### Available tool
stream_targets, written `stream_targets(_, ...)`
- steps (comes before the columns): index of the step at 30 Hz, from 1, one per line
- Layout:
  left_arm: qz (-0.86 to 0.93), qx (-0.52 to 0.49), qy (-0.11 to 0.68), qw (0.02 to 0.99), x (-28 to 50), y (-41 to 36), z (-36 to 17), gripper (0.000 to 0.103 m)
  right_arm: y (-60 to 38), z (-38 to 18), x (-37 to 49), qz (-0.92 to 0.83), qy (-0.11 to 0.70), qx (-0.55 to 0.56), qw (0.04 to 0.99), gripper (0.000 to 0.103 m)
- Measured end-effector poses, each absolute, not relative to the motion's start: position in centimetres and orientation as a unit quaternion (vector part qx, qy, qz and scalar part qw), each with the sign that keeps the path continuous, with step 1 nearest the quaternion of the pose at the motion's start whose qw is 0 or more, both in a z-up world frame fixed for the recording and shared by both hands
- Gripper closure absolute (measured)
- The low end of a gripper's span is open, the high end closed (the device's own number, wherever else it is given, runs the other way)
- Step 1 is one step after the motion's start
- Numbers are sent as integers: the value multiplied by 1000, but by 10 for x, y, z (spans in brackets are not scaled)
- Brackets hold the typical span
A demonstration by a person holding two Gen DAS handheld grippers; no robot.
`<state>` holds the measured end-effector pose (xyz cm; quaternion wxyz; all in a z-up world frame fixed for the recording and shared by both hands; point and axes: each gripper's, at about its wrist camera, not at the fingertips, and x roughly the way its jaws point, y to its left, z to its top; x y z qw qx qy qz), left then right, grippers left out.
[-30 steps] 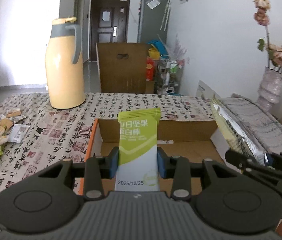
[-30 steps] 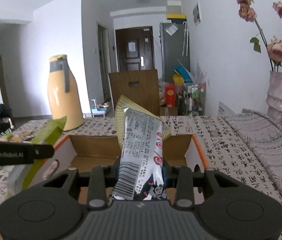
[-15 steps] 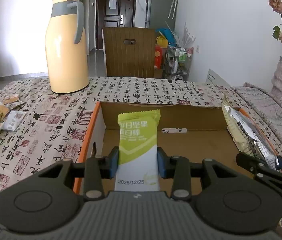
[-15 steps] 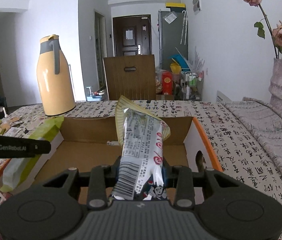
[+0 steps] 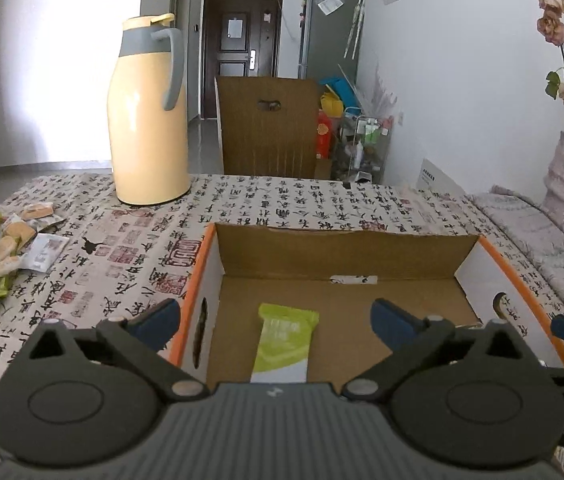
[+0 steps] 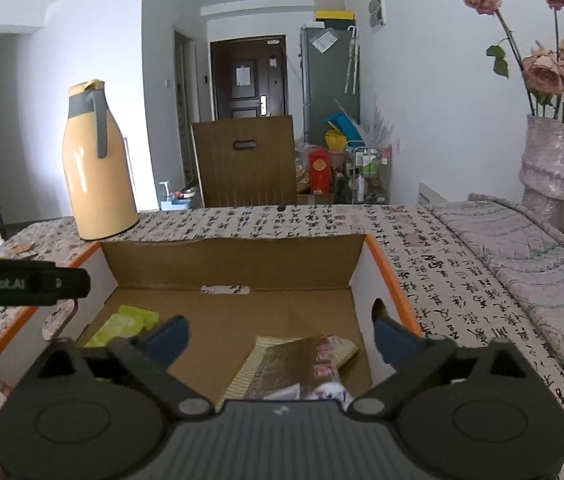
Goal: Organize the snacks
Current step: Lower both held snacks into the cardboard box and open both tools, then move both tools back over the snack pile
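An open cardboard box (image 5: 346, 254) with orange-edged white sides sits on the patterned tablecloth. A green-and-white snack bar (image 5: 284, 344) lies flat on the box floor, below my left gripper (image 5: 275, 318), whose jaws are opening wide and touch nothing. In the right wrist view the box (image 6: 233, 266) holds a yellow-and-silver snack packet (image 6: 294, 364) lying on its floor under my right gripper (image 6: 282, 336), whose jaws are also opening, clear of the packet. The green bar (image 6: 125, 326) shows at the box's left. The left gripper's arm (image 6: 21, 282) crosses the left edge.
A tall yellow thermos jug (image 5: 147, 114) stands on the table beyond the box at the left. Several loose snack packets (image 5: 5, 236) lie on the cloth at far left. A vase of dried roses (image 6: 548, 160) stands at the right on a folded quilt (image 6: 522, 248). A cardboard panel (image 5: 267, 128) stands behind the table.
Both grippers have let go: the green bar and the yellow-silver packet dropped from upright between the pads to flat on the box floor. Both pairs of jaws swung wide apart.
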<state>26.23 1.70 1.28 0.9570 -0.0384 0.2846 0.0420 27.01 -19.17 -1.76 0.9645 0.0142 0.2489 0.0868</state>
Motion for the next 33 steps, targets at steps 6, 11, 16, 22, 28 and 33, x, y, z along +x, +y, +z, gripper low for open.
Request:
stream_targets(6,43,-42,285,957,261,17,15,0,-196,-17,271,84,254,22,963,0)
stream_targets(11,42,-42,279,958,255,17,23,0,-197,-13,272,90,261,24,961,0)
stream_targets(16,40,-38,265,963,241,16,38,0,-197,2,264,90,253,20,963,0)
stream_targets(22,34,-37,255,966,220,21,49,0,-195,19,244,89,240,0,967,0)
stream_targets(28,37,-34,244,968,189,29,52,0,-197,27,213,91,231,-7,969,0)
stream_targets(33,26,-32,240,970,160,35,50,0,-201,30,183,96,224,-9,970,0)
